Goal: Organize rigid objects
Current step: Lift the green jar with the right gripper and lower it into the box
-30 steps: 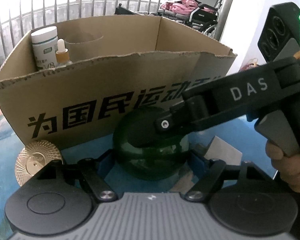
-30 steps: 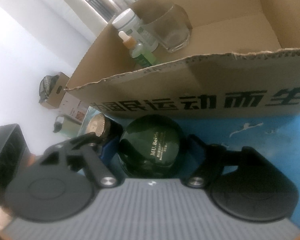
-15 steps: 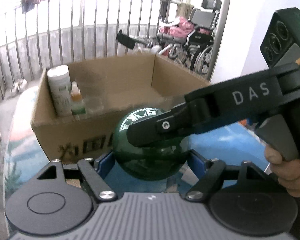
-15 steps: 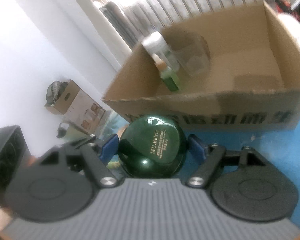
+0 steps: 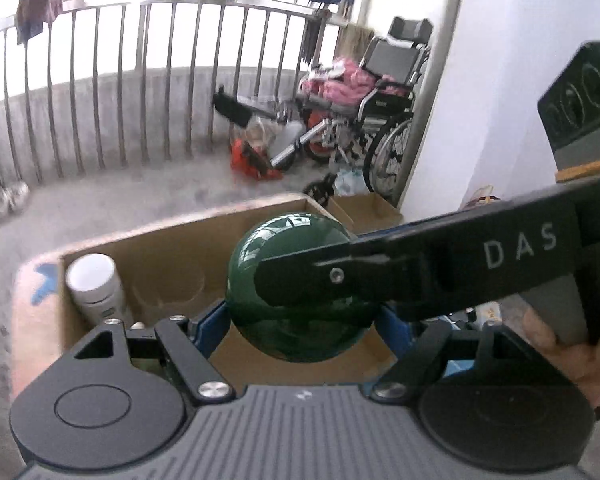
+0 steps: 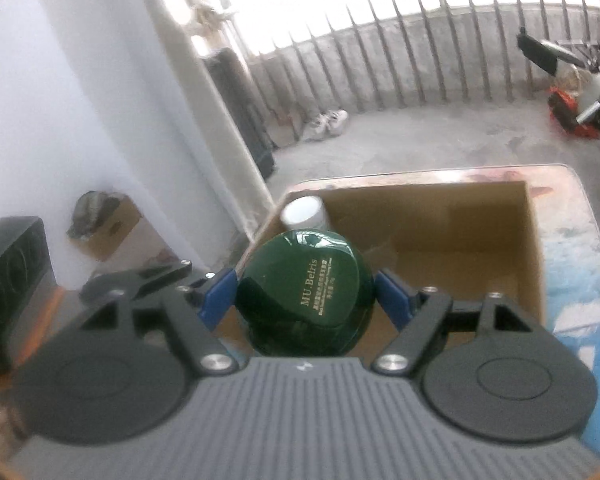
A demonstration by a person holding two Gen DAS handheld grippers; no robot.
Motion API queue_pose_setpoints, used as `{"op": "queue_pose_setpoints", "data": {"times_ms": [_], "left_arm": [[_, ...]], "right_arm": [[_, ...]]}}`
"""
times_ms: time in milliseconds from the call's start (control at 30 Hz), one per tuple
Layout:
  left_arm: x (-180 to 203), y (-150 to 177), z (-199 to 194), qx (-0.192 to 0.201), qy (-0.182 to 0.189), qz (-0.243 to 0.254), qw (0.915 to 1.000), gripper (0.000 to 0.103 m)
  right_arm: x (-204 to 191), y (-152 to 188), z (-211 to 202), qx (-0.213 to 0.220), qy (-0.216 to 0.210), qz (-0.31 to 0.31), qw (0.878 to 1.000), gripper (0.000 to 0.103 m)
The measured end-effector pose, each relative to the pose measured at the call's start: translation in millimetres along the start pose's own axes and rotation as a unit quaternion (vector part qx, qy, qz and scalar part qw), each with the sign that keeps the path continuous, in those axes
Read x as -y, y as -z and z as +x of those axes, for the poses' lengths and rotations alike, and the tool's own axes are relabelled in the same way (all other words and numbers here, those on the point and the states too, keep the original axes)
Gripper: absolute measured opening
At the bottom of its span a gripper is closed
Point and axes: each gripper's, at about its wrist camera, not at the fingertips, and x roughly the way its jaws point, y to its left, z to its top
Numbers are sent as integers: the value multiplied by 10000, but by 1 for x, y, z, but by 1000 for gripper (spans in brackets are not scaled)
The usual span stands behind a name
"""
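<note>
A dark green round jar (image 5: 284, 240) with gold lettering (image 6: 316, 288) hangs above the open cardboard box (image 5: 172, 248), near its front left part. My left gripper (image 5: 302, 326) is shut on it, blue pads (image 5: 210, 326) pressing its sides. My right gripper (image 6: 306, 296) is shut on the same jar from another side, and one of its black fingers (image 5: 340, 280) crosses the jar's front in the left wrist view. A white bottle (image 5: 96, 284) and a clear glass (image 5: 168, 292) stand in the box's left corner.
The box (image 6: 460, 232) sits on a blue patterned table (image 6: 572, 280), its right half bare cardboard floor. A hand (image 5: 568, 356) holds the right gripper's handle. Beyond lie a concrete balcony floor, a railing and a wheelchair (image 5: 372, 100).
Both grippers have risen with the green jar, from the table in front of the box to above its opening. The view now looks down into the box.
</note>
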Motion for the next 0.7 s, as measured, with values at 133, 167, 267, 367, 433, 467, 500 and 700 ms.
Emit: {"op": "queue_pose_setpoints", "data": {"times_ms": [133,167,267,367,433,467,500,700], "left_arm": [[-25,-18,52,-392,150,-386,9984,80],[-32,-22,64,-486,184,-528,9973,80],[-47,-29,94,-703,164,-817,9940,80],[-58,-33,114,-845,87,-855,9927,80],[-62,-35,124,-913,45,-855,9921,80],[-63,-36,127,-939,25,-850,9919,80],[-63,-36,132,-966,2,-838,9918,80],[-62,-32,152,-1253,-131,-739,9893,80]], "right_arm": [[45,-31,39,-337,98,500,9981,76],[55,-35,48,-410,131,584,9974,76],[80,-45,79,-622,215,780,9948,77],[102,-54,105,-808,169,1011,9914,77],[109,-58,119,-892,144,1049,9904,77],[113,-60,124,-928,138,1044,9901,77],[114,-61,128,-959,142,1033,9899,77],[126,-57,154,-1143,200,1132,9868,78]]}}
